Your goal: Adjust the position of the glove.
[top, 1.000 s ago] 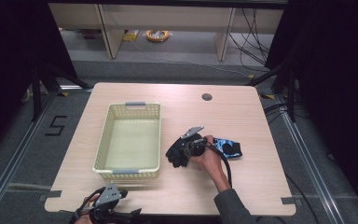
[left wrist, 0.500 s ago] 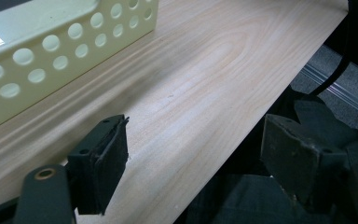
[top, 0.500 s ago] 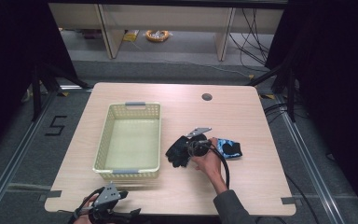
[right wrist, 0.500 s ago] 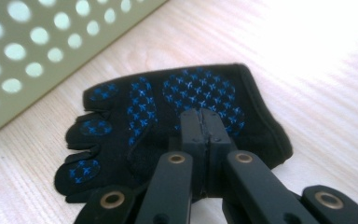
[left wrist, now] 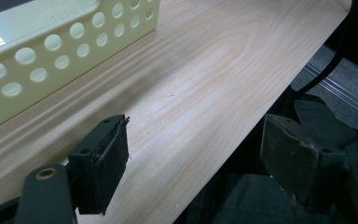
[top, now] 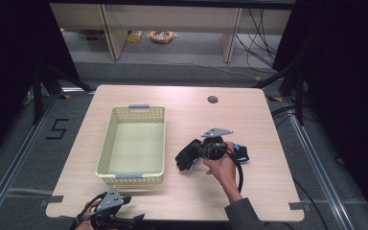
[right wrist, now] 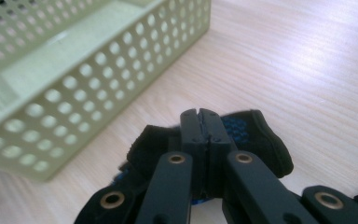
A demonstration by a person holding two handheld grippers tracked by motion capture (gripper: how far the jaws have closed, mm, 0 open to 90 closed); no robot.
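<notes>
My right gripper [top: 195, 153] [right wrist: 200, 114] is right of the basket, held by a hand, its jaws pressed together. It is shut on a black and blue glove [top: 185, 158] [right wrist: 265, 140], whose fabric bunches under and around the jaws. A second blue and black piece [top: 241, 152] lies just right of the hand. The pale yellow perforated basket [top: 132, 108] [right wrist: 98, 74] [left wrist: 51, 46] stands empty on the left half of the wooden table [top: 249, 115]. My left gripper [top: 133, 219] [left wrist: 200, 163] hovers at the table's front left edge, open and holding nothing.
A dark round grommet hole [top: 212, 99] sits near the table's far edge. The right gripper's cable [top: 239, 175] loops beside the hand. Beyond the table are floor rails, shelving legs and loose cables [top: 160, 36].
The right gripper and its hand have shifted slightly to the right with the glove in the jaws. The left gripper has stayed put.
</notes>
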